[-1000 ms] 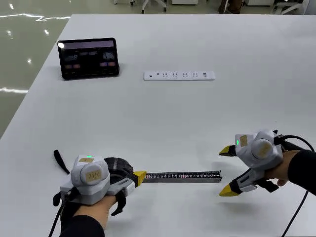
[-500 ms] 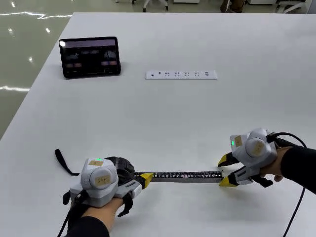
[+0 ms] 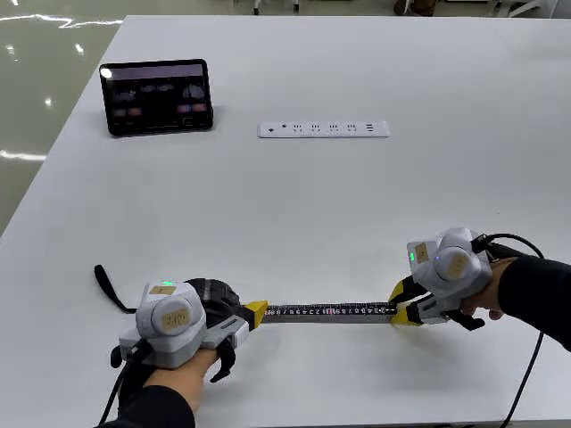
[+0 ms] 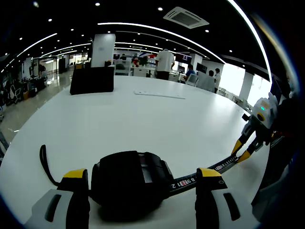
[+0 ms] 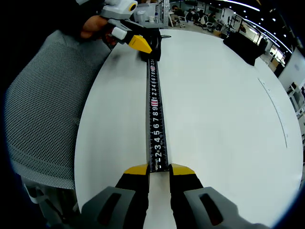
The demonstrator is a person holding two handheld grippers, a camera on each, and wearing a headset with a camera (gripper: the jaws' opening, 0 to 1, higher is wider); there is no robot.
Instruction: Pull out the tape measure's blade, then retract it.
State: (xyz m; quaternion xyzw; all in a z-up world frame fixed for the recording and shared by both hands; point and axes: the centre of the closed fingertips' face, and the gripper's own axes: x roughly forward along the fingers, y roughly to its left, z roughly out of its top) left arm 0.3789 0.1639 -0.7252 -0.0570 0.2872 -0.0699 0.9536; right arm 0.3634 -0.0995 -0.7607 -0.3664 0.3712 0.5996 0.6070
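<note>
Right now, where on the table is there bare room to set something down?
Bare: the wide stretch between power strip and blade, and right of the strip. Crowded: the near edge, where left claw, tape measure, blade and right claw line up.

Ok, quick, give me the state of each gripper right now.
Left gripper: closed on the tape measure case.
Right gripper: closed on the end of the blade.
</note>
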